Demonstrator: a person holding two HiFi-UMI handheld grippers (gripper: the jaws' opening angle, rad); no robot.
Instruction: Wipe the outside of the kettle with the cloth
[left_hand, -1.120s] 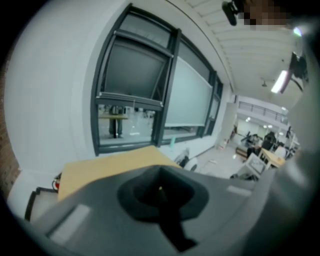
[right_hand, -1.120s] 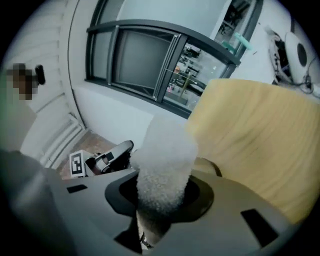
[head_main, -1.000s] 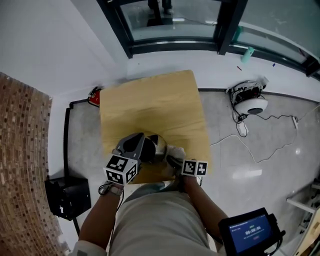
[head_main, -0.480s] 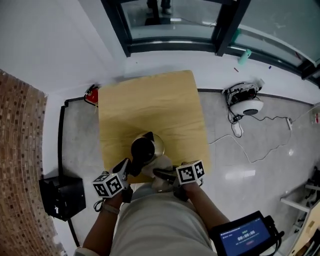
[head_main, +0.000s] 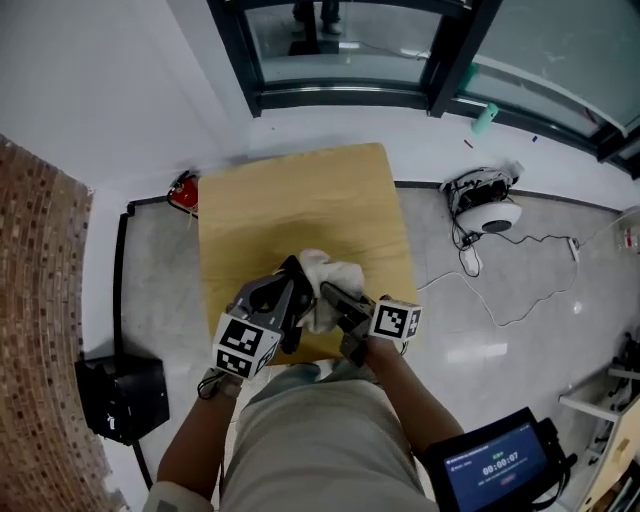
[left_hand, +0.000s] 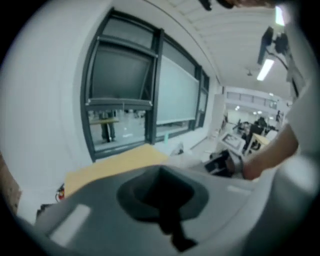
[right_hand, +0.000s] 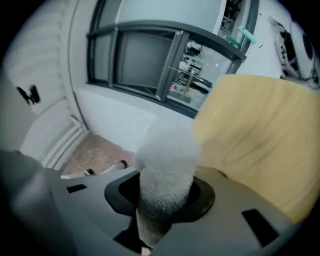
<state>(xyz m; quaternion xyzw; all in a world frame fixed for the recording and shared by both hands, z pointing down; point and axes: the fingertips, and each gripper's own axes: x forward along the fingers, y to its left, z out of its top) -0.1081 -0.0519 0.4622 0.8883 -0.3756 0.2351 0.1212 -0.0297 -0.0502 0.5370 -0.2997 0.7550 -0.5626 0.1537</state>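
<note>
The kettle is almost wholly hidden in the head view; only a dark piece (head_main: 293, 268) shows between the grippers, near the front of the wooden table (head_main: 300, 200). My left gripper (head_main: 288, 295) lies over it from the left, jaws together on something dark that looks like the kettle's handle (left_hand: 167, 220). A white fluffy cloth (head_main: 328, 275) lies bunched on top of the kettle. My right gripper (head_main: 332, 293) is shut on that cloth, which sticks out between its jaws (right_hand: 165, 165). The kettle's body cannot be seen in either gripper view.
On the floor there is a black box (head_main: 120, 395) at the left and a red object (head_main: 185, 192) by the table's far left corner. A white device with trailing cables (head_main: 490, 210) lies to the right. A dark window frame (head_main: 440, 60) runs behind the table.
Both grippers have moved up and forward from the table's near edge. The cloth now sits on top of the kettle, whose body showed half a second ago and is now covered.
</note>
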